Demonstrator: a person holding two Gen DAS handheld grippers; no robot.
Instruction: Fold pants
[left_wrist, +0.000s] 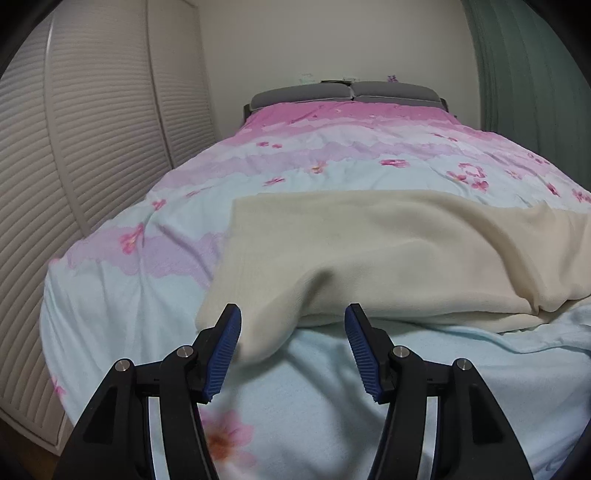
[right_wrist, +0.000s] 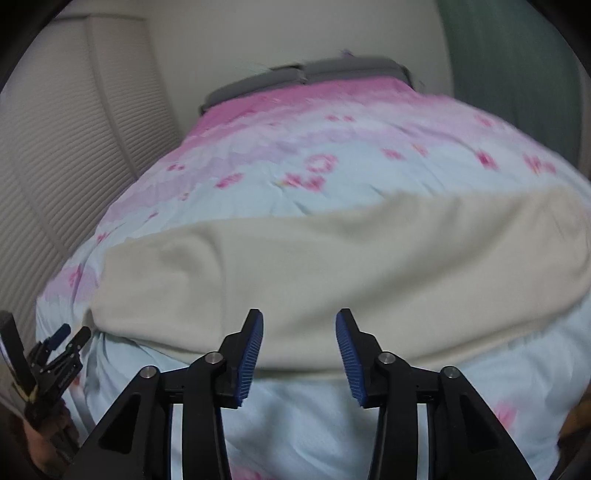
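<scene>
The cream pants (left_wrist: 369, 251) lay folded in a broad band across the bed, on a duvet (left_wrist: 295, 155) printed pale blue and pink with blossoms. In the left wrist view the left gripper (left_wrist: 293, 332) stood with its jaws parted and nothing clamped between them. A hanging corner of the pants drooped into the gap, lying against or just in front of the blue ribbed pad (left_wrist: 225, 354) on the left side, while the other pad stood apart from the fabric; whether cloth touched the first pad could not be told. The rest of the pants stretched ahead and away to the right of this gripper.

In the right wrist view, which was blurred, the right gripper (right_wrist: 299, 343) also stood partly open and held nothing. The near folded edge of the pants (right_wrist: 332, 266) ran just beyond and below its fingertips, with bare duvet beneath the jaws. The left gripper (right_wrist: 68, 338) showed far to the left of it, near the end of the pants.

Beyond both grippers, at the far end of the bed, sat a grey headboard (left_wrist: 347, 92). Louvred doors (left_wrist: 92, 129) stood to the left and a green curtain (left_wrist: 524, 66) to the right.
</scene>
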